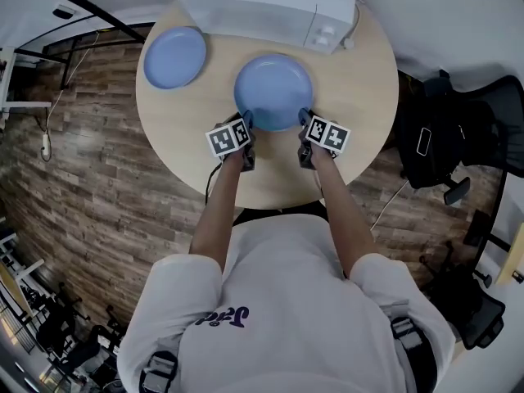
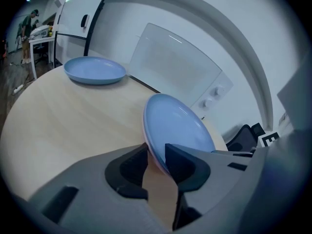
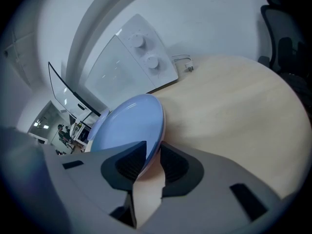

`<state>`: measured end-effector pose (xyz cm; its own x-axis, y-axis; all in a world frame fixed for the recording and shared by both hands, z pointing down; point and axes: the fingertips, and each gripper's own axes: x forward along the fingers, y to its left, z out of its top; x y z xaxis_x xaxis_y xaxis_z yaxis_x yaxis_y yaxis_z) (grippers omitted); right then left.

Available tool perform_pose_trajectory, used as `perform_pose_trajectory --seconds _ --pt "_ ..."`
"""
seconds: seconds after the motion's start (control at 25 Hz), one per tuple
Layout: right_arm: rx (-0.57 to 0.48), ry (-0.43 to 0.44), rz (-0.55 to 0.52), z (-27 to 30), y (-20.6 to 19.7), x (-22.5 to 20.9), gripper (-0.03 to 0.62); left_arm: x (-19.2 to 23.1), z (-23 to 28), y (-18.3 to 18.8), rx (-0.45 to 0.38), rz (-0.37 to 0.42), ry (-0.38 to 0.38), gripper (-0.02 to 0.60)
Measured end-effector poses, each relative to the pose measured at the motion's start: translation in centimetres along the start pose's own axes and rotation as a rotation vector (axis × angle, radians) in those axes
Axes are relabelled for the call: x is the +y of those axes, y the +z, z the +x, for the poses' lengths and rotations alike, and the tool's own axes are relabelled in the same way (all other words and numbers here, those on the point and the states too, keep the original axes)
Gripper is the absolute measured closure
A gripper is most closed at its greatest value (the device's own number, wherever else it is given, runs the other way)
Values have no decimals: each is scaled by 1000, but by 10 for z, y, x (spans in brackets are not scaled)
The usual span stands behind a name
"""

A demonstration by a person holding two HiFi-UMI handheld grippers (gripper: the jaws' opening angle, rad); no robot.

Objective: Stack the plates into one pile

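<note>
A blue plate [image 1: 273, 88] lies on the round wooden table [image 1: 360, 80] in front of me. My left gripper [image 1: 246, 121] holds the plate's near-left rim, and my right gripper [image 1: 304, 121] holds its near-right rim. In the left gripper view the plate [image 2: 178, 126] runs edge-on between the jaws of the left gripper [image 2: 156, 155], which press on the rim. In the right gripper view the same plate [image 3: 129, 123] sits clamped in the right gripper [image 3: 150, 160]. A second blue plate [image 1: 174, 56] rests alone at the table's far left, also seen as the far plate [image 2: 94, 69].
A white appliance with two knobs [image 1: 270, 2] stands at the table's far edge, just behind the held plate. A cable [image 1: 357, 23] trails off its right side. A black office chair [image 1: 458, 129] stands to the right of the table, on the wooden floor.
</note>
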<state>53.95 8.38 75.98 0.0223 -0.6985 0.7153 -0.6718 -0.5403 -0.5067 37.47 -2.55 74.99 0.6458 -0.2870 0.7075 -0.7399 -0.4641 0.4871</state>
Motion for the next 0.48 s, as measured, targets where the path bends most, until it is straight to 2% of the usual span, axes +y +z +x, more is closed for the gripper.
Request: perform_pose_trajectory --seconds 0.48 --pt "-15 78 -82 -32 -60 83 494 60 -96 -26 -99 -108 -2 471"
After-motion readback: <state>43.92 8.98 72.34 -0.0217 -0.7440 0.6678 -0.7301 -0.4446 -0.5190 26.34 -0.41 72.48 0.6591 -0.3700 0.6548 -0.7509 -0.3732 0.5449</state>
